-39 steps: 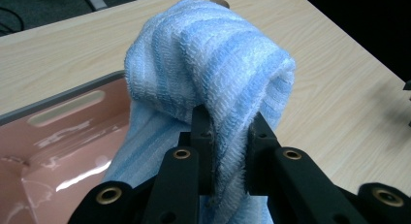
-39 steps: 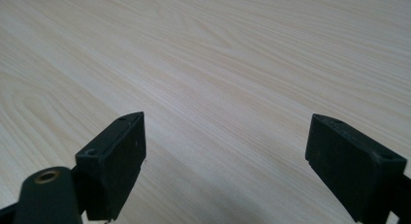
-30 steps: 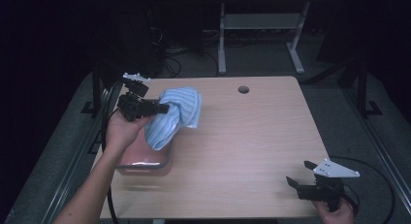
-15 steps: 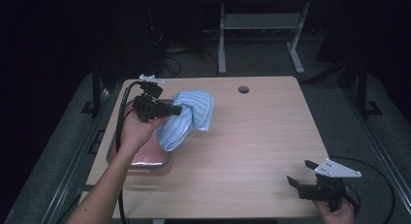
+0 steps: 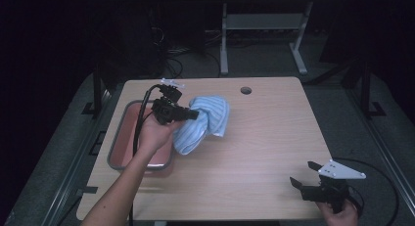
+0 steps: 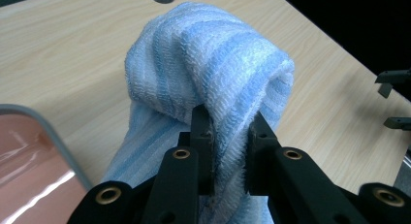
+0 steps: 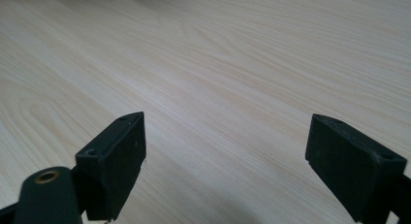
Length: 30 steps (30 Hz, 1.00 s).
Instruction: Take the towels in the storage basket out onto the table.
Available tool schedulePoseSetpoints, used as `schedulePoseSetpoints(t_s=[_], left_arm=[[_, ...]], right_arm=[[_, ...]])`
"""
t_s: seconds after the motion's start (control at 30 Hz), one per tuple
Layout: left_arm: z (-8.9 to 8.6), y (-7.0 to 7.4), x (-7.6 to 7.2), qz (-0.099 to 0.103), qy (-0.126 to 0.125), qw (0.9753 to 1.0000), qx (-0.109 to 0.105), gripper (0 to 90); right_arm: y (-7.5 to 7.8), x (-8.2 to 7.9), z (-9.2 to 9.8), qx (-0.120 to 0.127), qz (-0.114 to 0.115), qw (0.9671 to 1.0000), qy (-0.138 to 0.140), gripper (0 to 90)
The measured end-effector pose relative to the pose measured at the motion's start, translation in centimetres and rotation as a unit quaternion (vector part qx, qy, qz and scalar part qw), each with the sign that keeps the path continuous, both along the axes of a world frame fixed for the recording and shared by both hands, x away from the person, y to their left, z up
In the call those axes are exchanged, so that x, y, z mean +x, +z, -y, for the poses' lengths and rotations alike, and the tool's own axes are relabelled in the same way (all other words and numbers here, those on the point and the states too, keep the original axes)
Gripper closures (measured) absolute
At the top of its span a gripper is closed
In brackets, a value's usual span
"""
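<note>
A light blue striped towel (image 5: 205, 122) hangs bunched above the wooden table (image 5: 254, 138), just right of a pink tray with a grey rim (image 5: 113, 152). My left gripper (image 5: 192, 114) is shut on a fold of the towel (image 6: 213, 83), and its jaws (image 6: 229, 136) pinch the cloth between them. The tray's corner (image 6: 29, 151) lies below at the left of the left gripper view. My right gripper (image 5: 302, 177) rests near the table's front right corner, open, with bare wood between its fingers (image 7: 121, 156).
A round cable hole (image 5: 245, 90) sits near the table's far edge. The right gripper (image 6: 392, 100) appears off to the right in the left gripper view. A metal stand (image 5: 259, 25) and cables lie on the dark floor behind the table.
My left gripper has carried the towel up and to the right, off the tray and over the table. The right gripper has stayed put.
</note>
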State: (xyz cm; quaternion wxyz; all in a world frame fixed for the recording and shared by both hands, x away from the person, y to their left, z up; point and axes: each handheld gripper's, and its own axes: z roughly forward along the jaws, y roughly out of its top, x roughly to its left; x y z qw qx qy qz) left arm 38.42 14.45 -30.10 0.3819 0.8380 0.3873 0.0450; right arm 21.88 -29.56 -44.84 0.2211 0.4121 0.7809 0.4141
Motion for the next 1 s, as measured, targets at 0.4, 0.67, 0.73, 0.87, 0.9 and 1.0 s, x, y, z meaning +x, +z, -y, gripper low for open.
schedulePoseSetpoints(t_s=[0.4,0.67,0.73,0.87,0.9,1.0], left_arm=[[3.5,-1.8,0.7,-0.008,-0.020,0.9997,0.009,77.7],[5.5,-3.7,0.9,-0.022,-0.033,0.9992,0.010,77.1],[5.9,-4.4,1.0,-0.027,-0.031,0.9991,0.010,77.1],[6.7,-5.5,1.2,-0.034,-0.033,0.9988,0.015,77.0],[7.0,-5.7,1.3,-0.035,-0.031,0.9988,0.013,77.0],[7.7,-6.5,1.4,-0.042,-0.037,0.9983,0.016,77.0]], right_arm=[[0.1,0.0,0.1,0.005,0.002,1.0000,0.003,14.1],[0.1,-0.1,0.1,0.007,0.003,1.0000,0.003,14.1],[0.1,-0.1,0.2,0.008,0.004,1.0000,0.003,14.1],[0.2,0.0,0.2,0.009,0.003,0.9999,0.003,14.1],[0.2,0.0,0.2,0.009,0.003,0.9999,0.003,14.1],[0.1,0.0,0.2,0.008,0.003,0.9999,0.004,14.1]])
